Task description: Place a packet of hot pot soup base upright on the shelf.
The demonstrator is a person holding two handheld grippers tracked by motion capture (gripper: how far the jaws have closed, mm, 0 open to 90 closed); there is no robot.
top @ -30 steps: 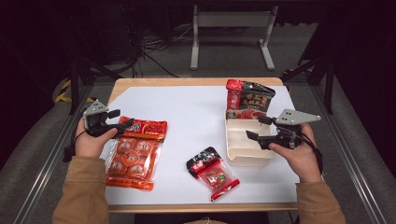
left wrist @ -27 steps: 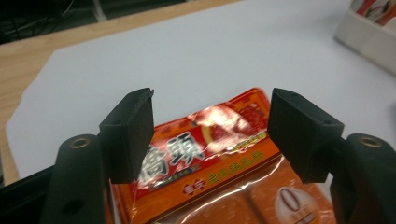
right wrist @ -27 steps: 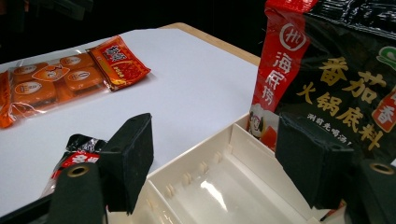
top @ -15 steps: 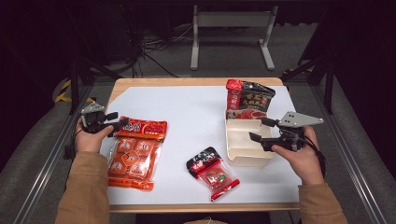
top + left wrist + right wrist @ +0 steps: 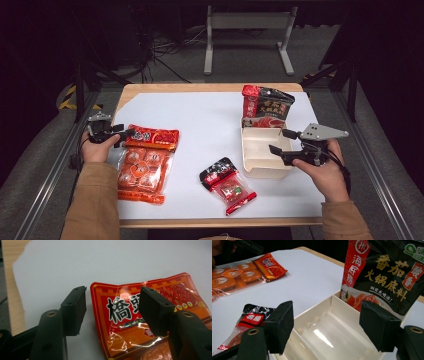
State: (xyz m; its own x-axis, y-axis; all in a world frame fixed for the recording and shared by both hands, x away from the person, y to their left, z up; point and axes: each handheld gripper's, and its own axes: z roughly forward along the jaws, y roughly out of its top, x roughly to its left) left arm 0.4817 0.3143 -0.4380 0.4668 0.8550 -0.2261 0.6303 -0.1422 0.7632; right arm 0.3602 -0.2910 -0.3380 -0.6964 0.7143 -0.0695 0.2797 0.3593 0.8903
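While our left tongs [image 5: 112, 312] straddle the orange snack bag's [image 5: 146, 162] top edge, left of the white tray [image 5: 260, 152], their jaws have been closing, not yet gripping; next, pinch it. Right tongs [image 5: 280, 142] gape empty.

A wooden table [image 5: 210, 88] under a white paper sheet [image 5: 210, 120] stands on grey carpet floor [image 5: 40, 165]. Beyond it a grey metal stand [image 5: 248, 22] and black cables [image 5: 160, 52] sit in a dark room; aluminium rails [image 5: 47, 175] flank the table.
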